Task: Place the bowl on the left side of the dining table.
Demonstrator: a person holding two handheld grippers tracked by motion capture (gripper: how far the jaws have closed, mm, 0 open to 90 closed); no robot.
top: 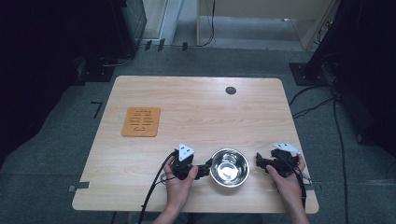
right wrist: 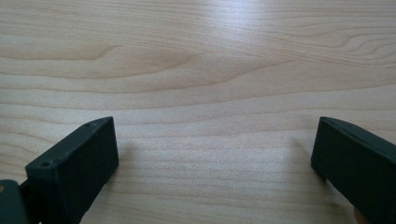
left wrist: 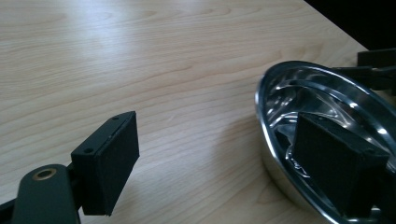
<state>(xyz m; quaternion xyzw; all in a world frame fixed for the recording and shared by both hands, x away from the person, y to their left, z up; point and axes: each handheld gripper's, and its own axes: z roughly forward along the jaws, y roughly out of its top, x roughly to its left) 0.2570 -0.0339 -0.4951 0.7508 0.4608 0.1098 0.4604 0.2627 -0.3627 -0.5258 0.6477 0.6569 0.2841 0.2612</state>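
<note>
A shiny steel bowl [top: 229, 167] stands near the table's front edge, between my two hands. My left gripper [top: 204, 169] is at the bowl's left rim and is open. In the left gripper view [left wrist: 224, 172] one jaw hangs inside the bowl [left wrist: 299, 98] and the other stands outside over the wood, so the rim lies between them without being clamped. My right gripper [top: 260, 161] sits just right of the bowl, apart from it. It is open wide [right wrist: 210, 172] over bare wood with nothing between its jaws.
An orange mat [top: 140, 122] with cut-out slots lies at the table's left. A dark round grommet [top: 230, 90] sits near the far edge. The wooden table [top: 196, 112] has cables and dark stands on the floor around it.
</note>
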